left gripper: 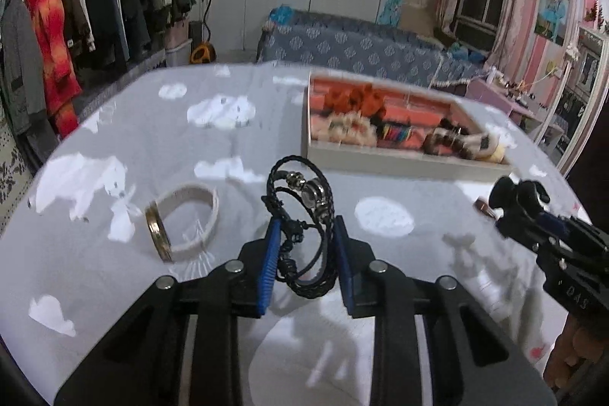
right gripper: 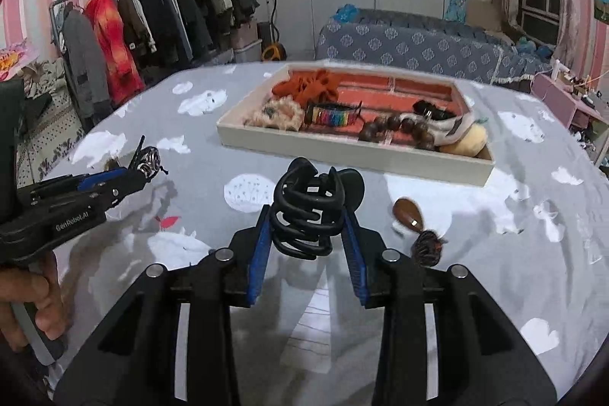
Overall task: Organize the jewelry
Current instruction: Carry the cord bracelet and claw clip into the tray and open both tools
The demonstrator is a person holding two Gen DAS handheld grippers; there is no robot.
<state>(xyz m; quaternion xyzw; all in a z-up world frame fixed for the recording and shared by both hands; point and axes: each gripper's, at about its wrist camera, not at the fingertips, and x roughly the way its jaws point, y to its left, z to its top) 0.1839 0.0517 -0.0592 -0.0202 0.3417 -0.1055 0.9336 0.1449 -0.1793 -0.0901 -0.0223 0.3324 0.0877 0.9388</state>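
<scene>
Bracelets and hair things lie scattered across a bed spread with a grey sheet (right gripper: 495, 215) printed with white clouds. The left gripper (left gripper: 304, 234) has its blue pads closed against a black braided bracelet (left gripper: 304, 208) strung with metal beads; the cords loop up between the fingers and above their tips, clear of the sheet. The right gripper (right gripper: 308, 227) is likewise clamped, its pads pressing the sides of a black hair claw clip (right gripper: 310, 204) whose curved teeth interlock in the gap between the fingers.

A shallow white tray (right gripper: 342, 149) with a coral-pink lining sits on the far side of the bed, ahead of both tools and slightly right. Inside it, at the far left, lies an orange scrunchie (right gripper: 308, 84); nearer, a fluffy beige scrunchie (right gripper: 276, 115), a rainbow-striped band (right gripper: 333, 118), a string of dark wooden beads (right gripper: 396, 128), and a cream-yellow plush piece (right gripper: 472, 139) in the near right corner.

On the sheet just right of the right gripper rest a brown oval hair clip (right gripper: 407, 212) and, nearer, a dark frizzy hair tie (right gripper: 428, 246), the two close together. Left of the left gripper stands a white band bracelet (left gripper: 190, 219) on its edge, with a gold bangle (left gripper: 158, 234) leaning against its left side.

A clothes rack (right gripper: 152, 18) full of coats stands far left, and a sofa with a blue patterned cover (right gripper: 411, 44) sits beyond the bed.
</scene>
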